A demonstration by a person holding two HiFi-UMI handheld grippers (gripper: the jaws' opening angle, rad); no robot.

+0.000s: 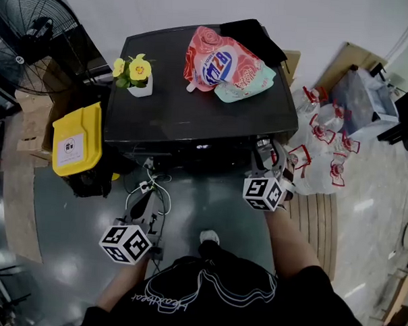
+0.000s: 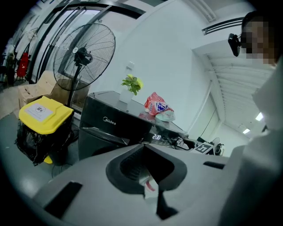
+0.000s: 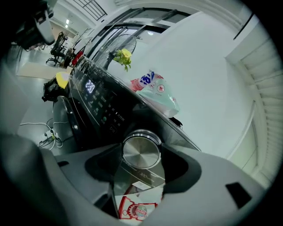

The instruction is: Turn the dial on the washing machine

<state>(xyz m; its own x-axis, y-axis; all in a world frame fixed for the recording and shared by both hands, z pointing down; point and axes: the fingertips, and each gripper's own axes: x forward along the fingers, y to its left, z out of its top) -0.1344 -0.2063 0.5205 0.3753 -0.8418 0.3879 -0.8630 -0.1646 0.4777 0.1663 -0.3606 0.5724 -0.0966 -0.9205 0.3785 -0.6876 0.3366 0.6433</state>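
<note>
The black washing machine (image 1: 193, 108) stands ahead of me, its lit display (image 2: 156, 137) on the front panel. In the right gripper view the round silver dial (image 3: 141, 151) sits between the two jaws, which press on its left and right sides. My right gripper (image 3: 141, 155) is shut on it, at the machine's front right corner (image 1: 266, 155). In the head view the gripper hides the dial. My left gripper (image 1: 145, 205) hangs low in front of the machine, well away from it. Its jaws (image 2: 143, 148) meet with nothing between them.
On the machine's top lie a pink detergent bag (image 1: 225, 65) and a pot of yellow flowers (image 1: 137, 75). A yellow-lidded bin (image 1: 77, 140) and a fan (image 1: 34, 37) stand at the left, water bottles (image 1: 322, 150) at the right. Cables (image 1: 149, 187) lie on the floor.
</note>
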